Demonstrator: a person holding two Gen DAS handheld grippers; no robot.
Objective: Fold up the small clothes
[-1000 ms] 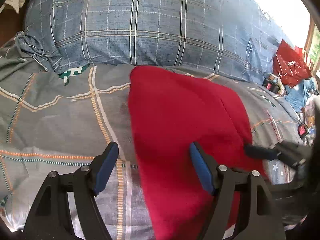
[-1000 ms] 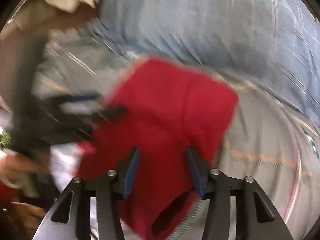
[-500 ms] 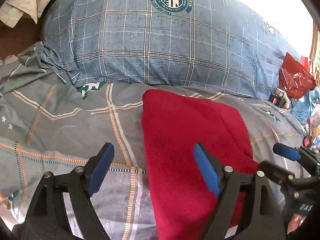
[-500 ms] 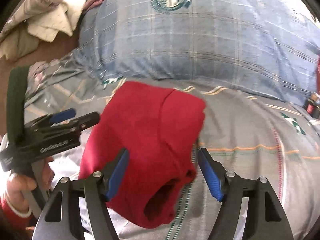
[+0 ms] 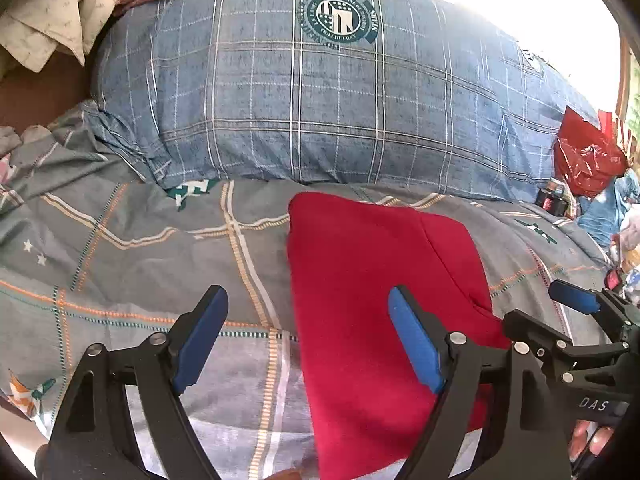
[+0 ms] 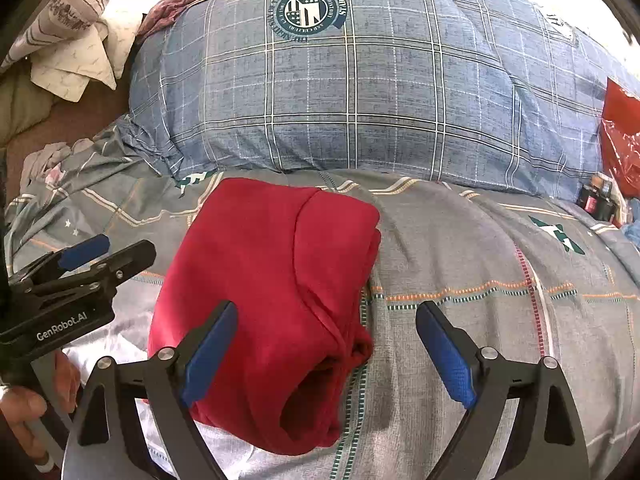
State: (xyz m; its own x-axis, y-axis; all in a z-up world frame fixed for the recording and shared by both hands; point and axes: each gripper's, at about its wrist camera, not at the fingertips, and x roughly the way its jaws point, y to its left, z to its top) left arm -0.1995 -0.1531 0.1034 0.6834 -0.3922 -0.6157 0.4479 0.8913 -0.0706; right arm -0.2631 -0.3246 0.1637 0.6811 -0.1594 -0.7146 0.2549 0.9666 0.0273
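Both grippers have lifted off the red garment [image 6: 264, 280]; right gripper [image 6: 328, 356] fingers have just been opening, released, nothing between; left gripper [image 5: 308, 340] released; garment lies folded on the bed [image 6: 480, 280]; soft, light fleece; grasp at the folded edge.
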